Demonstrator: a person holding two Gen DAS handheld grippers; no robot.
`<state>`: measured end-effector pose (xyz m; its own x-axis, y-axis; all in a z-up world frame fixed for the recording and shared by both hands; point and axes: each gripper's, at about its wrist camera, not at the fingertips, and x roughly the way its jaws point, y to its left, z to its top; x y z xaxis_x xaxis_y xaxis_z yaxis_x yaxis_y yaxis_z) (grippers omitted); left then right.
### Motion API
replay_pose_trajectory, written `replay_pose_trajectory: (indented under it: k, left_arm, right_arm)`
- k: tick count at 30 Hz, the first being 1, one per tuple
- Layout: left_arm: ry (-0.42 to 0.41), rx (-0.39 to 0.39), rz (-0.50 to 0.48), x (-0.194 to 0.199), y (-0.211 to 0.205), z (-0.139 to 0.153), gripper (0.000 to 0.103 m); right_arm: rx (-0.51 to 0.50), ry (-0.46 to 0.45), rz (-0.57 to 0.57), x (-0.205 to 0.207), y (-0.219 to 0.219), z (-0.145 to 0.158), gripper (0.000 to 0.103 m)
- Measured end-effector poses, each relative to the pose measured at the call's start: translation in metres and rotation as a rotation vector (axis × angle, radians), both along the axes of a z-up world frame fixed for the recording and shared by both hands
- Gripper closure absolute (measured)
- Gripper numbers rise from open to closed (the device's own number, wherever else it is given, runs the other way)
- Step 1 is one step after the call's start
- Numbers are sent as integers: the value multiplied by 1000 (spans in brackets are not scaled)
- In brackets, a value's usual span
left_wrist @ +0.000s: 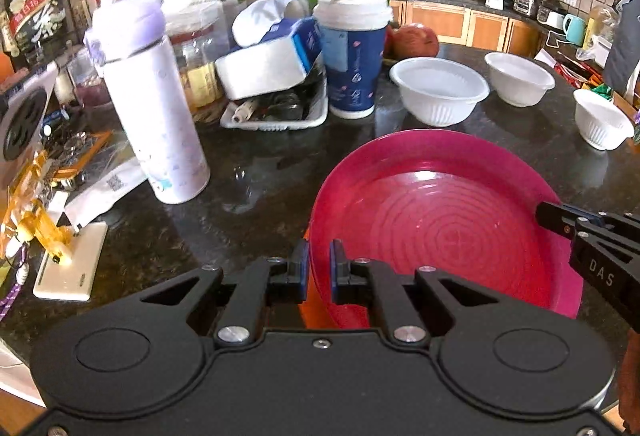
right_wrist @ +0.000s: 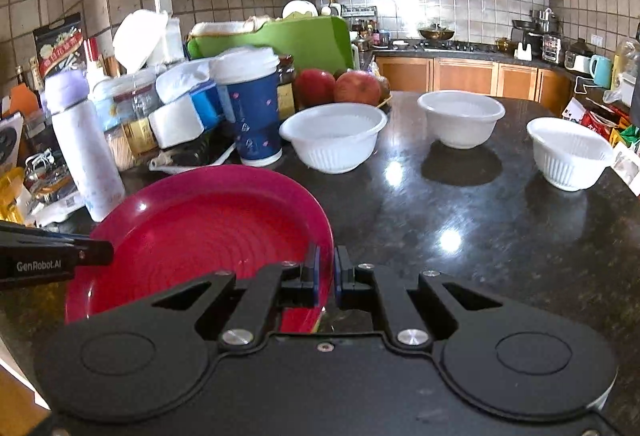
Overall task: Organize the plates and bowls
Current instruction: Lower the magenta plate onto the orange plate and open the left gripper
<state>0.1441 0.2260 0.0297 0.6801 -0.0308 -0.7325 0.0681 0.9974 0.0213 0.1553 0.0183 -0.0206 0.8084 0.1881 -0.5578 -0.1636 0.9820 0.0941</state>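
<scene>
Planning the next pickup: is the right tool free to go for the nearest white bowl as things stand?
Probably not yet. The right tool is shut on the pink plate, shared with the left tool. The countertop toward the white bowl looks unobstructed.

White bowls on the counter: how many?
3. White ribbed plastic bowl beside the blue paper cup, a second farther back mid-counter, a third near the right edge. None visibly hidden.

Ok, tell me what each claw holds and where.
Both hold the pink plate: left claw pinches its left rim, right claw its right rim.
</scene>
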Motion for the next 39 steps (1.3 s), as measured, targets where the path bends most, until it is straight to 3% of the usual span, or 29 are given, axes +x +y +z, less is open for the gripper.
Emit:
replay_pose_trajectory:
  k: [13,17,19,21,23,26,28,29,34,39]
  left_arm:
    - [14,-11,-52,6,12,-18,89]
    - [-10,-3,-56,4,12,-18,78]
    - [-20,5,-57,3,12,-17,78]
    - [-27,10,-55,3,12,-16,78]
    - [-34,8,-55,2,13,-15,77]
    - [-45,-3,-50,1,15,-14,72]
    - [-54,-11,-48,0,16,-13,43]
    - [-69,-22,-46,-1,17,-12,40]
    - [-122,-36,-47,-5,19,-6,37]
    - [-114,-42,-68,-2,15,-6,36]
  right_arm:
    - [-31,25,-50,-5,12,-12,94]
    - [-44,17,-57,-6,15,-11,92]
    - [-44,11,-56,-6,16,-11,90]
    - [-46,-2,-58,-7,18,-10,82]
    - [-47,-20,-67,-8,18,-10,61]
    - [-40,-58,-86,-11,17,-7,56]
    - [-37,-72,-87,-12,17,-6,46]
    - [-36,-78,-89,-12,17,-5,43]
    - [-46,-92,-99,-13,18,-5,36]
    - [-46,-102,-122,-15,16,-4,30]
